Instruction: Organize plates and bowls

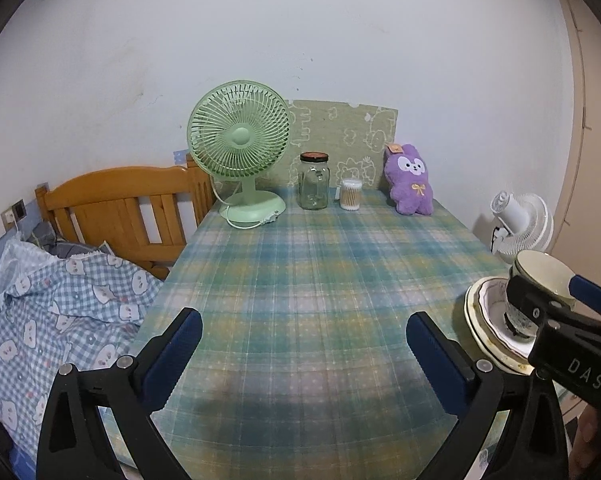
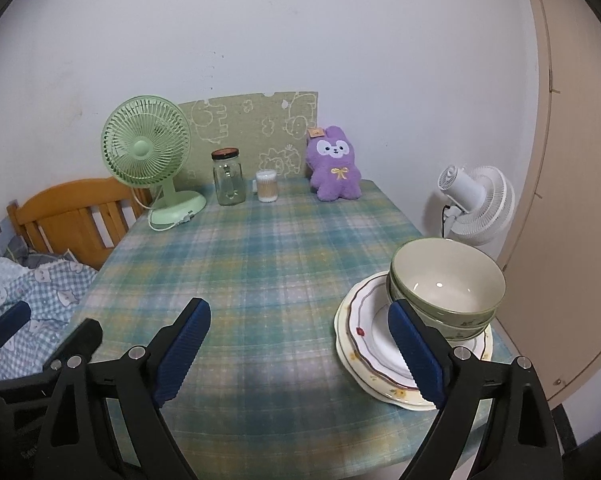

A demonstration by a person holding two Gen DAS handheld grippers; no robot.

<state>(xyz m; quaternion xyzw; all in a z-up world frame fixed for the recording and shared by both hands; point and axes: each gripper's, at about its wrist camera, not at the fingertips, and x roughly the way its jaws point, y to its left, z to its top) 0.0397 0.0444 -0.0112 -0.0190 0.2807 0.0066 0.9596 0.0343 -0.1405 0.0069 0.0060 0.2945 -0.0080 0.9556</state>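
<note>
A table covered in a plaid cloth (image 2: pixel 260 264) holds a stack of dishes at its near right edge: two green bowls (image 2: pixel 446 292) nested on two plates (image 2: pixel 370 344). The right gripper (image 2: pixel 300 344) hangs just beside the stack, jaws wide apart, holding nothing. The left gripper (image 1: pixel 302 356) hovers over bare cloth, also apart and empty. A green fan (image 1: pixel 240 148), a glass jar (image 1: pixel 313 182) and a purple plush toy (image 1: pixel 410 180) line the far edge.
</note>
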